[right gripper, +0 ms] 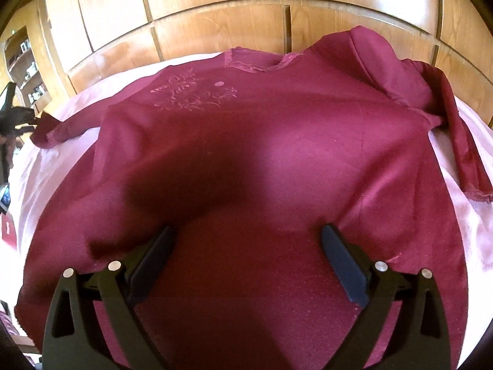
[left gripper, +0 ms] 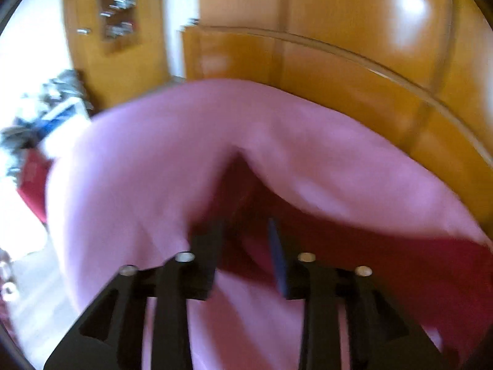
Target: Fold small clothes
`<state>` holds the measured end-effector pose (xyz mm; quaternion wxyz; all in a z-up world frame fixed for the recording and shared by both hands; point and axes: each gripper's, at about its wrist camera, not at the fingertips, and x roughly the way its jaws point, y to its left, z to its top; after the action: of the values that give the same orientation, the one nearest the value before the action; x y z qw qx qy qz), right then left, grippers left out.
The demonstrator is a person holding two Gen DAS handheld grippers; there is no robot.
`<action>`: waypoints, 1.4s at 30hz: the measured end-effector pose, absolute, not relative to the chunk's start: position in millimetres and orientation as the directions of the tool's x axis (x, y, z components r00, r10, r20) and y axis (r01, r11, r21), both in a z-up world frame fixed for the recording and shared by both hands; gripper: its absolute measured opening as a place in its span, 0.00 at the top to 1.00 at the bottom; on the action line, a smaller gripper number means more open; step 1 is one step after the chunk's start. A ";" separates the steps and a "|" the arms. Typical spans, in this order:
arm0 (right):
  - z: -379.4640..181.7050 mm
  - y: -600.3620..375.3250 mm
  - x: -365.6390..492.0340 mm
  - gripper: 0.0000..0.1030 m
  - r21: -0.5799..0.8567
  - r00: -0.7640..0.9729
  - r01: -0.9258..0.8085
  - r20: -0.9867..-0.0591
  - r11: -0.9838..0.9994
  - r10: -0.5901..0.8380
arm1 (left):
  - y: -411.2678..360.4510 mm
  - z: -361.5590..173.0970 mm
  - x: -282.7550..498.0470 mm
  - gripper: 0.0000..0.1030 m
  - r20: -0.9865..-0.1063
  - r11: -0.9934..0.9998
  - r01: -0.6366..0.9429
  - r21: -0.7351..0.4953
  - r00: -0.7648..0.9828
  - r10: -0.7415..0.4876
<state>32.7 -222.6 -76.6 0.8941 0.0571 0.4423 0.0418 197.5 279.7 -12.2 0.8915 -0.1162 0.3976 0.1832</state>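
A dark red shirt lies face up on a pink sheet, with pale embroidery on the chest and the neckline toward the wooden panels. Its right sleeve lies bent alongside the body, and the left sleeve stretches out to the left. My right gripper hovers open and wide over the lower body of the shirt, holding nothing. The left wrist view is blurred. There my left gripper stands slightly open, with a strip of the red shirt between and beyond its fingers, on the pink sheet.
Wooden panels rise right behind the bed, and shelves with small items stand at the far left. A dark object shows at the left edge near the sleeve's end. Cluttered items and a floor lie left of the bed.
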 end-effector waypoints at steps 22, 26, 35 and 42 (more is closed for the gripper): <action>-64.1 -325.9 -88.5 0.90 0.126 0.500 0.111 -0.864 0.986 0.053 | 70.3 -77.3 -18.9 0.85 -0.755 0.745 0.459 -0.484 0.212 -0.621; -28.1 -327.2 -98.2 0.93 0.175 0.549 0.054 -0.827 0.983 0.117 | 80.7 -38.8 -12.3 0.87 -0.646 0.670 0.474 -0.571 0.245 -0.723; -37.6 -357.5 -123.2 0.93 0.223 0.479 0.120 -0.867 0.967 0.141 | 95.5 -72.4 -22.6 0.88 -0.670 0.672 0.336 -0.660 0.141 -0.729; -64.3 -361.2 -116.2 0.83 0.193 0.438 0.159 -0.893 0.968 0.106 | 107.5 -48.5 1.9 0.88 -0.724 0.813 0.300 -0.498 0.372 -0.581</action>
<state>-116.2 -361.2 -64.3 0.8385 0.1250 0.5301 -0.0159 1.9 107.5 -48.5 0.8158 -0.1429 0.4911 -0.2699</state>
